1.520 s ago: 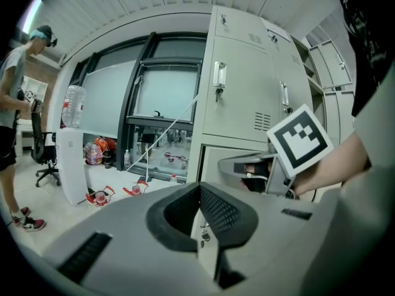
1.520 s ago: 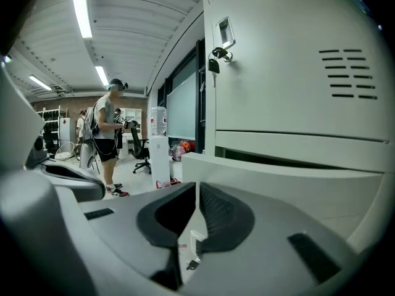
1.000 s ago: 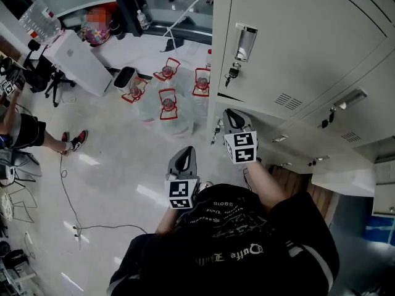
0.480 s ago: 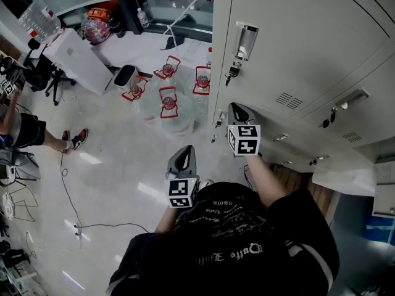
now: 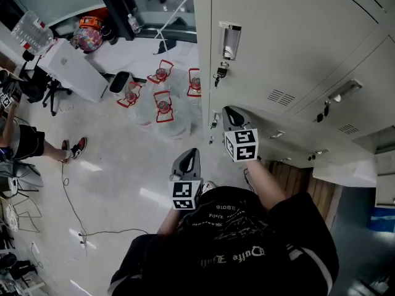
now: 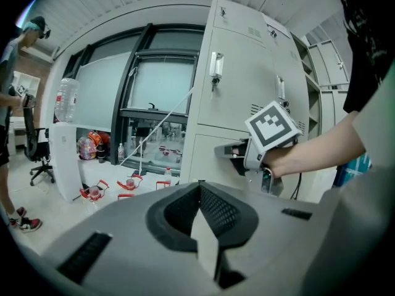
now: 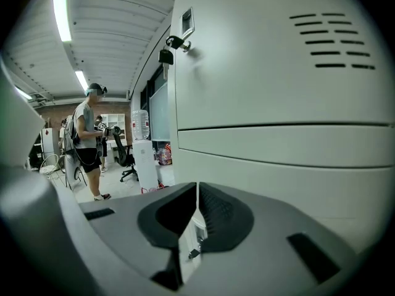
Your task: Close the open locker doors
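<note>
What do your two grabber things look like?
The left gripper and right gripper are grey wedges with dark ribbed pads. Each carries a white cube with black square markers. The person wears a black T-shirt with pale lettering.

Bright, even light from a ceiling strip light; gripper views bulge, corners dark

The lockers stand at right; 4 water jugs sit on the floor just left of them. A water dispenser stands farther left, a chair beside it.
</note>
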Demonstrator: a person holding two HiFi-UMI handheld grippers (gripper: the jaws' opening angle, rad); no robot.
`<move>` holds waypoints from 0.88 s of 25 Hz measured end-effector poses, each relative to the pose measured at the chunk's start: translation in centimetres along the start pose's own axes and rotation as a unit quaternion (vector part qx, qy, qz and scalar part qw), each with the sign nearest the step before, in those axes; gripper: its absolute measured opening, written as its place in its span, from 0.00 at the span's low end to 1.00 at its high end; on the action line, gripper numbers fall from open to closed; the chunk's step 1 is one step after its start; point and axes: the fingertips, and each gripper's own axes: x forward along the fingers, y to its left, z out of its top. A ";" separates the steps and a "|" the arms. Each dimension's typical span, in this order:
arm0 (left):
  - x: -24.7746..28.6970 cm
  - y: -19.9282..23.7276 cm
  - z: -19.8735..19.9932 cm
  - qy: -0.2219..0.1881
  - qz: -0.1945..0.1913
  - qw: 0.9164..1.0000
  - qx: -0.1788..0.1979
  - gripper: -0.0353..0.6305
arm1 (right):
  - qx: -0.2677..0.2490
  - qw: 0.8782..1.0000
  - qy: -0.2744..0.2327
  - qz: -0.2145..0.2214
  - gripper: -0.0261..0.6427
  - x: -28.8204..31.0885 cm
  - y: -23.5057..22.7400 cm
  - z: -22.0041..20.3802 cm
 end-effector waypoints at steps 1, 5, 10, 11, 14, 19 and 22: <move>0.5 -0.5 -0.2 0.001 -0.010 1.000 0.003 0.06 | 0.006 1.000 -0.003 0.000 0.06 -0.7 -0.4 -0.4; 1.9 -2.5 -0.5 0.003 -0.044 0.999 0.013 0.06 | 0.034 0.999 -0.025 0.012 0.06 -4.3 -0.9 -1.2; 3.2 -8.8 0.8 0.006 -0.124 0.992 0.032 0.06 | 0.058 0.997 -0.045 -0.017 0.06 -12.1 -3.8 -0.8; 3.5 -10.2 1.1 0.007 -0.138 0.990 0.035 0.06 | 0.061 0.997 -0.047 -0.028 0.06 -13.7 -4.6 -0.7; 3.9 -14.5 1.7 0.008 -0.177 0.983 0.044 0.06 | 0.060 0.995 -0.049 -0.070 0.06 -18.5 -7.4 -1.4; 4.6 -22.7 2.1 0.008 -0.245 0.968 0.063 0.06 | 0.042 0.986 -0.048 -0.157 0.06 -26.8 -12.4 -2.9; 4.9 -27.5 1.6 0.017 -0.276 0.959 0.063 0.06 | 0.029 0.977 -0.047 -0.204 0.06 -31.6 -14.7 -4.0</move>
